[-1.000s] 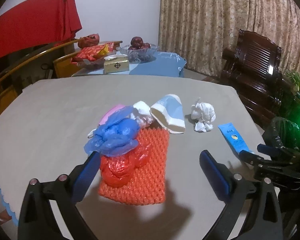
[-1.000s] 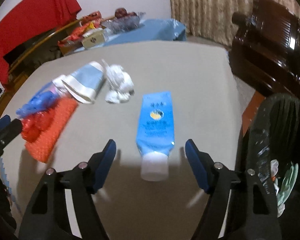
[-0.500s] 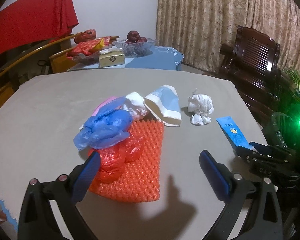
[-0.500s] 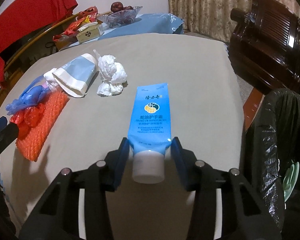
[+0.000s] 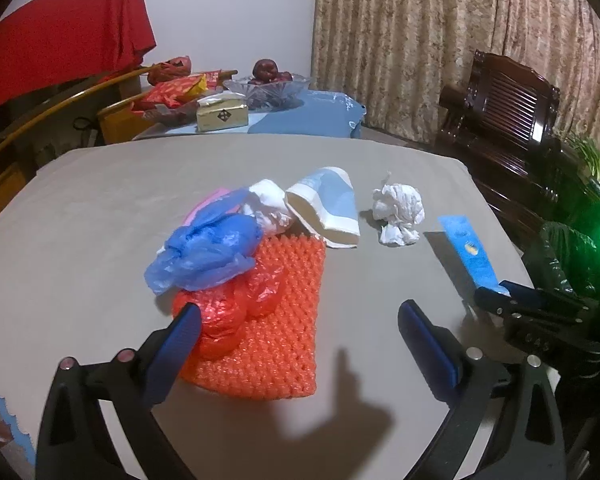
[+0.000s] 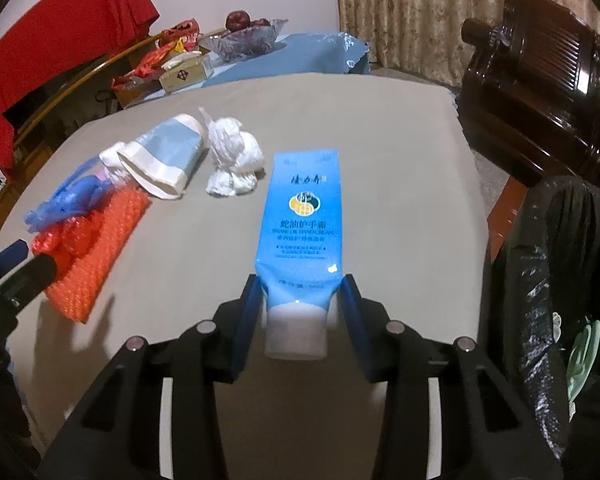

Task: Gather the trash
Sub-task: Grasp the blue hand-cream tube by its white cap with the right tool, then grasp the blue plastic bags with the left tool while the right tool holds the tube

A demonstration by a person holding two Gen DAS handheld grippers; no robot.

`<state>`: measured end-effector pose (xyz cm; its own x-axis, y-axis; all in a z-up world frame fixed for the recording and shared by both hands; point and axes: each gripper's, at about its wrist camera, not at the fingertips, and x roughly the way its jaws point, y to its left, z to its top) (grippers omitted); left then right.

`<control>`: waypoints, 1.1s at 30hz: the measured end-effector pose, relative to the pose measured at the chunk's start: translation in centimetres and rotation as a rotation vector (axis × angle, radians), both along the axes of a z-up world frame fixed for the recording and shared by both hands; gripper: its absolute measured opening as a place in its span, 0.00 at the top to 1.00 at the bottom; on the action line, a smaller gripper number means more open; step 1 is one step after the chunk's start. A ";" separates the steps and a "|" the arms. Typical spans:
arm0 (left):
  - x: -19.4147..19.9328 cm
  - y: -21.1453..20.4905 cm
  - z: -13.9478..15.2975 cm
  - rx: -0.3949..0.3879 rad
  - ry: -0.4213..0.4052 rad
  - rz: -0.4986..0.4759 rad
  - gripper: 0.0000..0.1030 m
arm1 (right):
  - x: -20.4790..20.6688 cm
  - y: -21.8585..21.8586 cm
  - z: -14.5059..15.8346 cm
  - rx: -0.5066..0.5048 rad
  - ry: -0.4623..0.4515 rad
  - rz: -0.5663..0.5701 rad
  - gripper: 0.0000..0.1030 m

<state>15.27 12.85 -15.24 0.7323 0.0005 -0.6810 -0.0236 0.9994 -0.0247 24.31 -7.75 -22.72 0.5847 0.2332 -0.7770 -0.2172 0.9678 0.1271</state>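
My right gripper [image 6: 300, 292] is shut on the cap end of a blue hand cream tube [image 6: 300, 216], which points away over the grey table [image 6: 380, 128]. The tube [image 5: 470, 250] and right gripper [image 5: 500, 294] also show in the left wrist view. My left gripper [image 5: 296, 320] is open and empty above an orange foam net [image 5: 276, 320]. On the net lie a red plastic bag [image 5: 228, 312] and a blue plastic bag [image 5: 208, 252]. A flattened paper cup [image 5: 328, 208] and a crumpled white tissue [image 5: 398, 212] lie beyond.
A black-lined trash bin [image 6: 556, 280] with some trash in it stands off the table's right edge. A dark wooden chair [image 6: 540, 92] is behind it. A side table [image 5: 300, 116] with a fruit bowl, box and snack wrappers stands at the back.
My right gripper has closed on the tube's cap end; a second ago it was open around it. The tube now sits slightly raised. My left gripper has drifted a little, still open.
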 end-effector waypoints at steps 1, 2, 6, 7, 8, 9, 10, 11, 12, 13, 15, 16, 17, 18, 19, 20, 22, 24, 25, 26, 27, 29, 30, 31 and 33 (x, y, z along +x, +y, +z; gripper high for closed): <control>0.0 0.1 0.1 0.003 -0.006 0.002 0.07 | 0.0 0.1 0.3 0.006 -0.004 0.002 0.62; 0.0 0.2 0.2 0.005 -0.009 0.004 0.07 | 0.0 0.1 0.6 0.014 -0.007 0.003 0.62; -0.1 1.2 0.7 0.015 -0.031 0.025 0.07 | 0.3 0.6 1.7 0.034 -0.016 0.017 0.62; -0.1 1.5 0.8 0.021 -0.039 0.035 0.07 | 0.3 0.7 1.9 0.039 -0.018 0.024 0.62; 0.0 1.8 0.9 0.029 -0.046 0.042 0.07 | 0.4 0.9 2.2 0.044 -0.017 0.032 0.63; 0.1 2.0 1.0 0.035 -0.051 0.047 0.07 | 0.6 1.1 2.3 0.047 -0.016 0.037 0.63; 0.2 2.2 1.1 0.040 -0.056 0.052 0.07 | 0.7 1.4 2.4 0.050 -0.013 0.043 0.63; 0.4 2.5 1.1 0.045 -0.059 0.057 0.07 | 0.8 1.6 2.4 0.052 -0.011 0.048 0.63; 0.6 2.8 1.1 0.048 -0.060 0.059 0.07 | 0.9 1.8 2.5 0.052 -0.009 0.052 0.64; 1.0 3.0 1.0 0.052 -0.058 0.062 0.07 | 1.0 2.0 2.4 0.050 -0.005 0.057 0.64; 1.5 3.4 0.7 0.051 -0.056 0.067 0.10 | 1.1 2.3 2.1 0.051 0.003 0.061 0.64; 1.8 3.6 0.7 0.048 -0.054 0.069 0.11 | 1.2 2.4 2.0 0.052 0.009 0.062 0.65; 2.2 4.0 0.4 0.041 -0.049 0.073 0.14 | 1.2 2.5 1.9 0.051 0.013 0.063 0.65; 2.4 4.2 0.3 0.036 -0.047 0.075 0.16 | 1.2 2.6 1.7 0.051 0.017 0.064 0.65; 2.8 4.5 0.1 0.028 -0.045 0.078 0.18 | 1.2 2.7 1.6 0.050 0.021 0.066 0.65; 3.0 4.7 -0.1 0.025 -0.042 0.080 0.22 | 1.3 2.8 1.5 0.049 0.026 0.068 0.65; 3.4 5.0 -0.5 0.010 -0.029 0.074 0.39 | 1.3 2.9 1.3 0.050 0.032 0.071 0.65; 3.8 5.4 -1.2 -0.009 -0.007 0.069 0.67 | 1.3 2.9 1.2 0.049 0.034 0.073 0.65; 3.7 5.5 -1.3 -0.014 -0.006 0.065 0.73 | 1.2 3.0 1.1 0.047 0.034 0.076 0.66; 3.6 5.5 -1.3 -0.020 -0.010 0.063 0.82 | 1.3 3.0 1.1 0.044 0.034 0.078 0.66; 3.4 5.5 -1.3 -0.015 -0.017 0.066 0.87 | 1.2 3.1 1.1 0.040 0.033 0.081 0.66; 2.8 5.3 -1.0 -0.007 -0.038 0.067 0.92 | 1.1 3.2 1.1 0.038 0.034 0.085 0.66; 2.5 5.2 -0.8 -0.006 -0.049 0.072 0.93 | 1.0 3.1 1.1 0.042 0.039 0.084 0.66; 2.2 5.2 -0.4 -0.010 -0.062 0.077 0.93 | 0.9 2.9 1.1 0.046 0.044 0.081 0.66; 1.5 5.1 0.6 -0.017 -0.091 0.078 0.94 | 0.7 2.7 1.3 0.052 0.051 0.074 0.66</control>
